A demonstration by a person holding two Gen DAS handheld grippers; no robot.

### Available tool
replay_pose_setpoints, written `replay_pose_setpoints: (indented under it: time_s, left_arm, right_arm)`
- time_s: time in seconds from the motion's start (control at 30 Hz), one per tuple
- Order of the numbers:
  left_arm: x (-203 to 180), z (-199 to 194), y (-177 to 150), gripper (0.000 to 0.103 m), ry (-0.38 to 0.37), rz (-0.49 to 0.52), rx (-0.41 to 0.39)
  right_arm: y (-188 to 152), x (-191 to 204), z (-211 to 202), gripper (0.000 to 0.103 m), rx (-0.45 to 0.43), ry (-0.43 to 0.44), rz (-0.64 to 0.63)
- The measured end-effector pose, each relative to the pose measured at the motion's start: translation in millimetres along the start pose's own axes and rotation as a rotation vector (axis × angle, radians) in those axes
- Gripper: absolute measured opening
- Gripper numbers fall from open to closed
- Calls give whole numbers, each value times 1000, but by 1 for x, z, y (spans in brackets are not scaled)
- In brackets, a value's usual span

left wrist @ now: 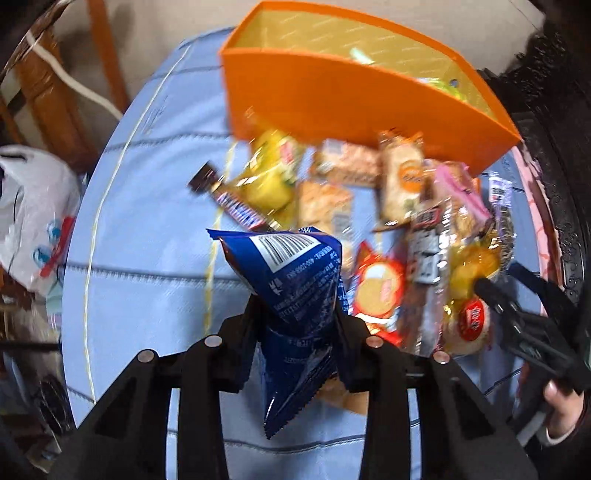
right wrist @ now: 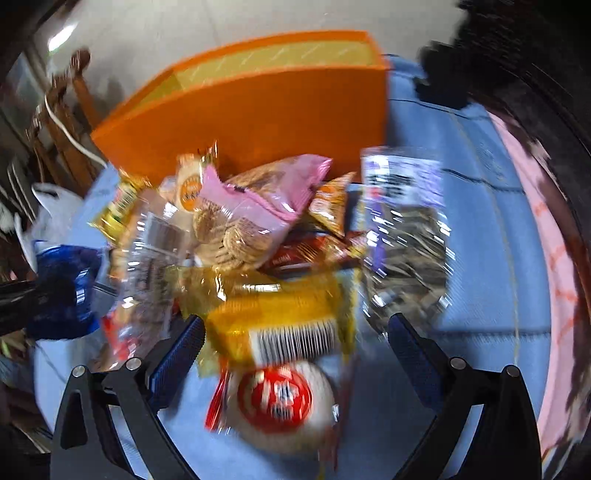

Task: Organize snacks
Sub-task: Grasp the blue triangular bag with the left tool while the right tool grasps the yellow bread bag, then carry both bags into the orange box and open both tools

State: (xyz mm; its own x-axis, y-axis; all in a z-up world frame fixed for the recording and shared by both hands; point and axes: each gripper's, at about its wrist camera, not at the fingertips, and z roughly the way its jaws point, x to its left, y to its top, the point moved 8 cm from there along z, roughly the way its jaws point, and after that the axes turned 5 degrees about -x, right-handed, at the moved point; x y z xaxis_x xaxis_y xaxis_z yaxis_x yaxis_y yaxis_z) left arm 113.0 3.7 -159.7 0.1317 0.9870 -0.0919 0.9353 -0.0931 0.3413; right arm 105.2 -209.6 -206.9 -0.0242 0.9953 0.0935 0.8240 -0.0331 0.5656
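Blue snack packet pinched in left hand-held gripper.

Desk under a pale blue cloth with dark stitched lines, wooden chair beyond its left edge, white plastic bag beside the chair, pale floor behind.

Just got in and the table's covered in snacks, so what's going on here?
A person is sorting snacks with a claw in each hand. The left claw is pinched on a blue snack packet. The right claw hangs open over a yellow packet in the pile. The orange box behind the pile holds only a few items so far.
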Motion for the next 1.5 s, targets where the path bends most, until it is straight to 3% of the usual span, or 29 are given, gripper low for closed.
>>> replay_pose_setpoints:
  time_s: [0.13,0.2,0.23,0.43,0.6,0.77,0.87,1.07,1.4,1.43,1.5]
  left_arm:
    - [7,10,-1,35,-19,-42,22]
    - [8,12,-2,35,-25,-51,24]
    - [8,12,-2,35,-22,-48,23]
    - [11,10,0,36,-18,-63,24]
    - [1,0,7,36,-29,-37,-6]
    - [-12,-24,27,36,-56,-9,-74]
    - [-23,-44,54,36,-91,1,-139]
    - [-46,-70,124,36,-94,28,-268]
    - [-70,-60,212,37,-30,51,-348]
    - [-70,-56,217,39,-29,40,-352]
    - [-68,-52,226,69,-20,6,-362]
  right_arm:
    - [0,19,25,99,64,49,-36]
    - [-6,23,33,80,109,60,-53]
    - [-6,26,28,76,108,94,-49]
    - [6,12,-35,74,-10,204,63]
    - [14,-7,-65,74,-69,209,110]
    - [45,-20,-92,74,-171,214,150]
    - [84,-21,-111,74,-274,201,158]
    - [162,-24,-114,75,-387,143,137]
    - [227,-19,-61,77,-374,34,87]
    - [230,-17,-55,78,-364,25,79]
    - [232,-18,-47,81,-343,5,76]
